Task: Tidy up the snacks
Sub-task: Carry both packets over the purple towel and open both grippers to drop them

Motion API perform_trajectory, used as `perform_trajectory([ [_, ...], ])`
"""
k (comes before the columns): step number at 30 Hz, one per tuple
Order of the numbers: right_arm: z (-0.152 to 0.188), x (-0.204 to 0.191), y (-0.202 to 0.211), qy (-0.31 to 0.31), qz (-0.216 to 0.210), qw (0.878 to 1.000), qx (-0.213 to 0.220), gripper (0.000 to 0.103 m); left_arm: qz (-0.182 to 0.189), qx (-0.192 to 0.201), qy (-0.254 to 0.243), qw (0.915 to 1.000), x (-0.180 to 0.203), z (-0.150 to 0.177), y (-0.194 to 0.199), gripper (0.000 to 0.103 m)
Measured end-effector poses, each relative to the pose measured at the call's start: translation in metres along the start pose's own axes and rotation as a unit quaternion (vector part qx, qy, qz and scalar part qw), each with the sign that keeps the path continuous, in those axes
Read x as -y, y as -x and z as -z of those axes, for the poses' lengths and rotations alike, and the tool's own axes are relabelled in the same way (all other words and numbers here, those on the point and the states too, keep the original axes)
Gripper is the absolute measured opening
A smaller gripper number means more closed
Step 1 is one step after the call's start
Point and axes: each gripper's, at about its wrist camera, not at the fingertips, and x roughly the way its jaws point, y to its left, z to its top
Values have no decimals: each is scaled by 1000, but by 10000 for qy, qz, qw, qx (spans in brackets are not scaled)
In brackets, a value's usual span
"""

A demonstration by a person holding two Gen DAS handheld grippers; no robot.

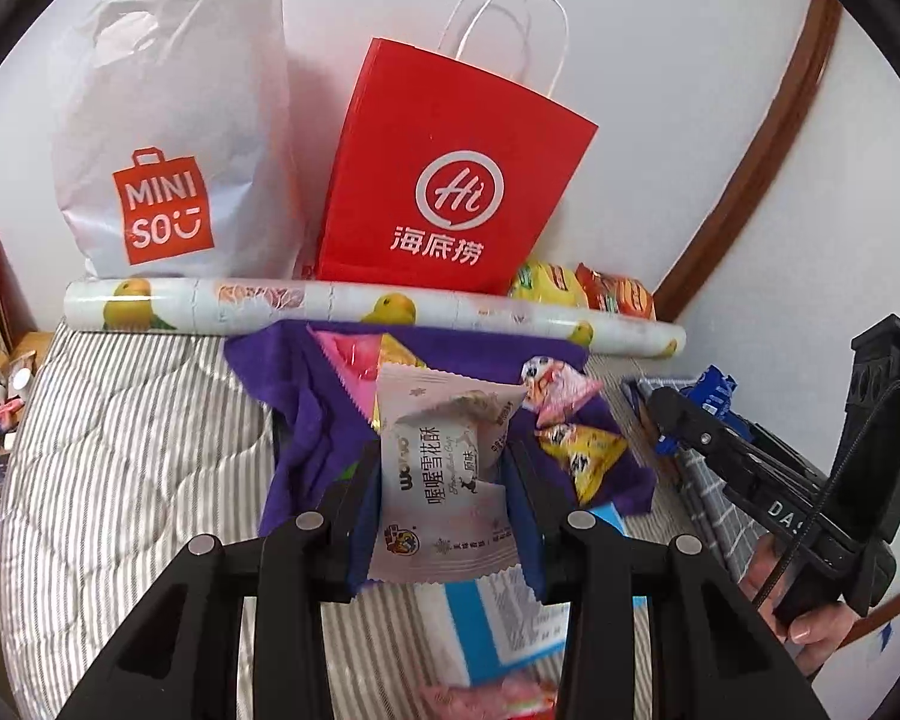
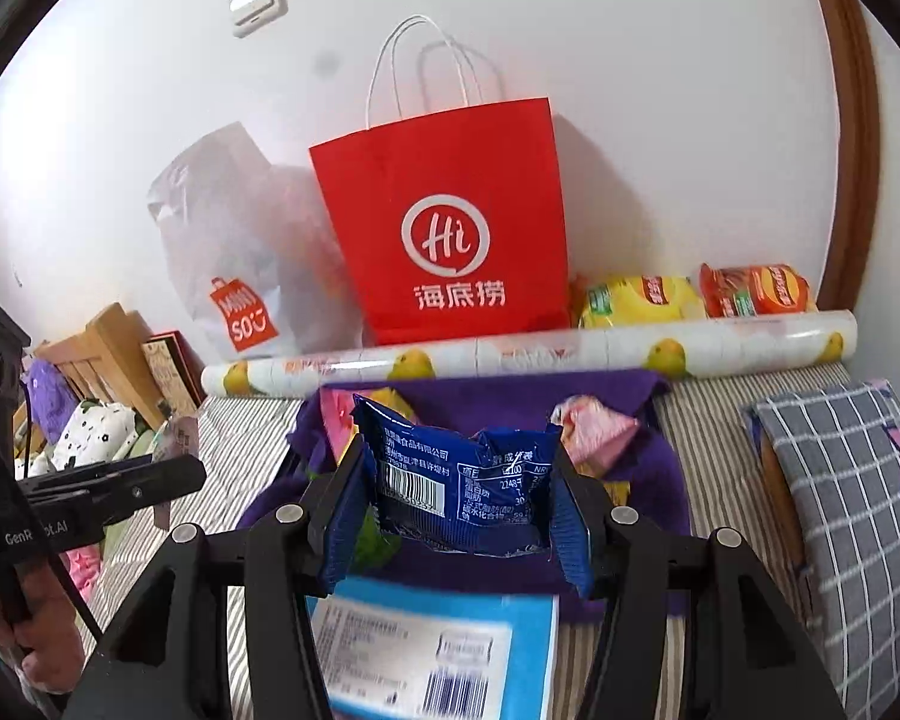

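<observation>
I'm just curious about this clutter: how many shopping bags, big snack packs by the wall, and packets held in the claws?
Shopping bags: 2 (white bag, red bag)
Big snack packs: 2 (yellow pack, orange pack)
Held packets: 2 (pale packet, blue packet)
Total: 6

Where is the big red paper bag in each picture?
Left wrist view: the red paper bag stands top middle, leaning on the wall, right of the white plastic bag.
Right wrist view: the red paper bag stands in the middle, the white plastic bag to its left.
Shared landmark: the fruit-print roll lies just below it.
</observation>
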Motion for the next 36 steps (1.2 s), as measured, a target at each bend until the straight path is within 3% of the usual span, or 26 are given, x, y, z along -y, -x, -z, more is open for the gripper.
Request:
perform_trajectory([
  [7, -4, 11, -45, 116, -5, 9996, -252, 54, -76, -24, 127, 9999, -9, -5, -22, 37],
  [13, 17, 26, -94, -92, -120, 9950, -984, 54, -73, -175, 408, 9990, -32, 3, -42, 37],
  [26, 33, 43, -115, -407, -185, 9897, -1362, 55, -85, -329, 798, 9962, -61, 22, -77, 37],
  [36, 41, 39, -127, -273, -93, 9852, -1692, 58, -70, -389, 984, 9944, -71, 27, -84, 37],
])
